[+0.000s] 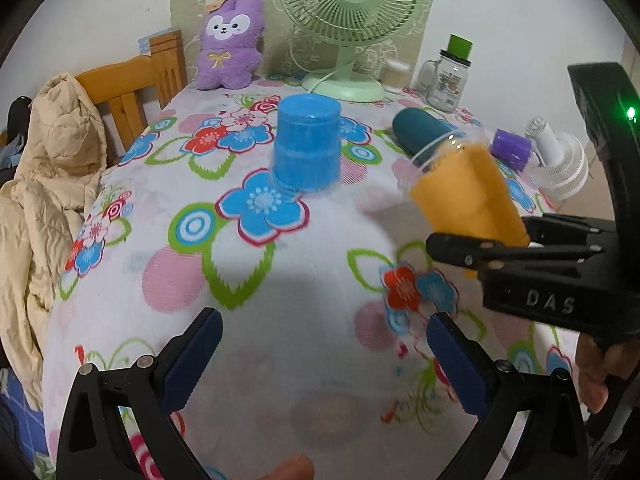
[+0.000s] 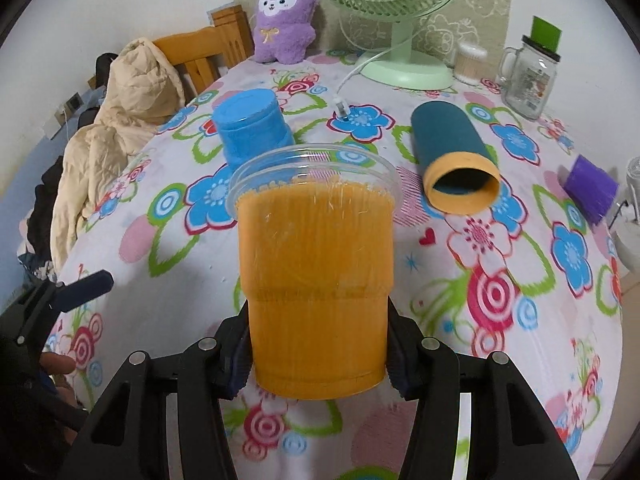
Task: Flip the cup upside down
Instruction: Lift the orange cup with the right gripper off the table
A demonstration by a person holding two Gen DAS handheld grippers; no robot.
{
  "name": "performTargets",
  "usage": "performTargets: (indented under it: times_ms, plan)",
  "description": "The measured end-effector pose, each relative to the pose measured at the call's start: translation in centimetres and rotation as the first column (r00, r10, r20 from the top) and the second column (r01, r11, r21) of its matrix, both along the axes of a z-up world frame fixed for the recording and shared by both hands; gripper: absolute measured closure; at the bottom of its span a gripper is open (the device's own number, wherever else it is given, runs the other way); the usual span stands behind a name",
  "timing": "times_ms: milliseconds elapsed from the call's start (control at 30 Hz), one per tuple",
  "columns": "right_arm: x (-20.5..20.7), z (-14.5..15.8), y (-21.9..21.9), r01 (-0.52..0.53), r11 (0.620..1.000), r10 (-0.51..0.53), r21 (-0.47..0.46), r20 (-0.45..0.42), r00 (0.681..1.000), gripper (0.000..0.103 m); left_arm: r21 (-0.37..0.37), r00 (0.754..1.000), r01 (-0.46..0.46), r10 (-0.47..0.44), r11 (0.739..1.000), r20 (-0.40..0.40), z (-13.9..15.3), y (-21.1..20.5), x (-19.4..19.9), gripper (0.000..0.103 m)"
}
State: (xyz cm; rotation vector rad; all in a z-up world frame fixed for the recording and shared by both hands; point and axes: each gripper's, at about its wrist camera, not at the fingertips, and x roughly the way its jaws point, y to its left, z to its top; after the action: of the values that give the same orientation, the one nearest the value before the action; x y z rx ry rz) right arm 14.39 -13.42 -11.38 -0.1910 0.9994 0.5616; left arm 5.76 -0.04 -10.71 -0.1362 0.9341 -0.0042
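Observation:
My right gripper (image 2: 316, 360) is shut on an orange cup (image 2: 316, 276) with a clear rim, gripped near its base and held above the table, its open mouth pointing away and slightly up. In the left wrist view the orange cup (image 1: 468, 200) is tilted, clamped by the right gripper (image 1: 500, 246). A blue cup (image 1: 308, 144) stands upside down on the floral tablecloth (image 1: 280, 280); it also shows in the right wrist view (image 2: 252, 128). My left gripper (image 1: 324, 344) is open and empty, low over the near part of the table.
A teal tube with an orange rim (image 2: 456, 156) lies on its side, and a purple cup (image 2: 592, 188) lies at the right. A green fan (image 1: 352, 20), purple plush (image 1: 232, 44), glass jar (image 1: 448, 76) stand at the back. A small white fan (image 1: 560, 164) is right; a chair with a beige jacket (image 1: 48, 184) left.

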Motion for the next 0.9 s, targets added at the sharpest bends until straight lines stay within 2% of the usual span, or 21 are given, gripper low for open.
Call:
performTargets:
  times_ms: [200,500,633,900]
  plan:
    - [-2.8,0.7,-1.6,0.027,0.999,-0.027,0.025,0.009,1.000,0.046,-0.004,1.000,0.013,-0.013,1.000,0.003,0.1,-1.1,-2.4,0.000]
    - [-5.3,-1.4,-4.3,0.132,0.991,-0.130,0.034,-0.053,0.990,0.046,-0.019,0.999,0.041,-0.042,0.999,-0.024,-1.1,-3.1,-5.5,0.000]
    - [-6.3,-2.0,-4.9,0.165,0.986,-0.164,0.005,-0.046,0.985,0.046,0.008,0.997,0.064,-0.063,0.998,-0.037,-1.5,-3.7,-6.2,0.000]
    - [-7.0,-2.9,-4.7,0.179,0.983,-0.181,-0.036,-0.065,0.981,0.045,0.005,0.996,0.073,-0.073,0.997,-0.043,-1.7,-4.3,-6.4,0.000]
